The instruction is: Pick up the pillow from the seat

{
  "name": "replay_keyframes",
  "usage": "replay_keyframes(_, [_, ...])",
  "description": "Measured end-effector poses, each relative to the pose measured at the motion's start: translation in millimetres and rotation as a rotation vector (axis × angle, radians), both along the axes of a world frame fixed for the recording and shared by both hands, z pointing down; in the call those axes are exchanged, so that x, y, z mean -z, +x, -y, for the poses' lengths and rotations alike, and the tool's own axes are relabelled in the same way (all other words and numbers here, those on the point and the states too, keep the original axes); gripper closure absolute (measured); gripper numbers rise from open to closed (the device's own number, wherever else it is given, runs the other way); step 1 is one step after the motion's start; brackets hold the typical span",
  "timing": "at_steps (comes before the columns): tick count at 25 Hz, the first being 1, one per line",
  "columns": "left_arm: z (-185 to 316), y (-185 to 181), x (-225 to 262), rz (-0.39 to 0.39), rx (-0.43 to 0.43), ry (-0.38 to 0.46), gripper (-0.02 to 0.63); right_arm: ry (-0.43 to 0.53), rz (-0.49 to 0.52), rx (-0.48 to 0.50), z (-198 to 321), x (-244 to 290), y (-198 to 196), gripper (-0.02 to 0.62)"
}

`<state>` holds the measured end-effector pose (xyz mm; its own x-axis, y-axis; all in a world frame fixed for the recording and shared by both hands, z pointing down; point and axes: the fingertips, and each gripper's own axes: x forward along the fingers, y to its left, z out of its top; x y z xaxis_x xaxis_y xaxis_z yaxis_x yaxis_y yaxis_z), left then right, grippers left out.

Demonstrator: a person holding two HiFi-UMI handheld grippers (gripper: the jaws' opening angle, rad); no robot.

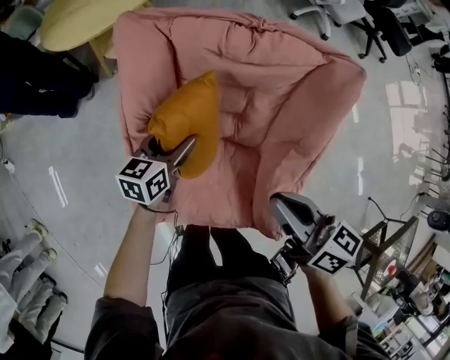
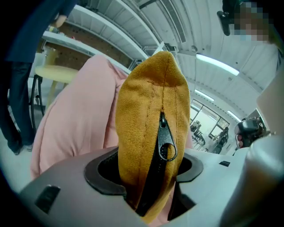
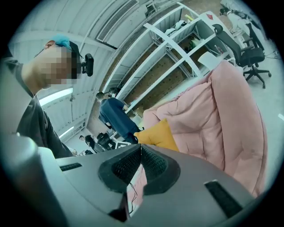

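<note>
A mustard-yellow pillow [image 1: 186, 119] stands against the left arm of a big pink padded seat [image 1: 281, 105]. My left gripper [image 1: 172, 151] is closed on the pillow's near lower end. In the left gripper view the pillow [image 2: 151, 111] fills the gap between the jaws, zipper side facing me, and both pads press into the fabric, with the pink seat [image 2: 80, 119] behind it. My right gripper [image 1: 281, 204] hangs at the seat's front right corner, its tips together and holding nothing. The right gripper [image 3: 141, 146] looks across at the pillow [image 3: 157, 135] and the seat [image 3: 213, 111].
A pale yellow round table [image 1: 77, 21] stands behind the seat at the left, next to a person in dark clothes [image 1: 35, 77]. Office chairs [image 1: 351, 17] stand at the back right. A small cluttered stand [image 1: 394, 260] is at my right. The floor is glossy grey.
</note>
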<state>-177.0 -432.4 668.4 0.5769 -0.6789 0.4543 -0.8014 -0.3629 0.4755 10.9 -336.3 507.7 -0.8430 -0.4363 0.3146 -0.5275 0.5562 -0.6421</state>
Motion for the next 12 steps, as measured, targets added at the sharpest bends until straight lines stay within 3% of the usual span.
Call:
replay_keyframes(6, [-34.6, 27.4, 117.1, -0.033, 0.007, 0.086, 0.307, 0.104, 0.031, 0.02, -16.4, 72.3, 20.4, 0.58])
replay_keyframes(12, [-64.8, 52.1, 236.4, -0.019, -0.01, 0.22, 0.308, 0.267, 0.078, 0.032, -19.5, 152.1, 37.1, 0.58])
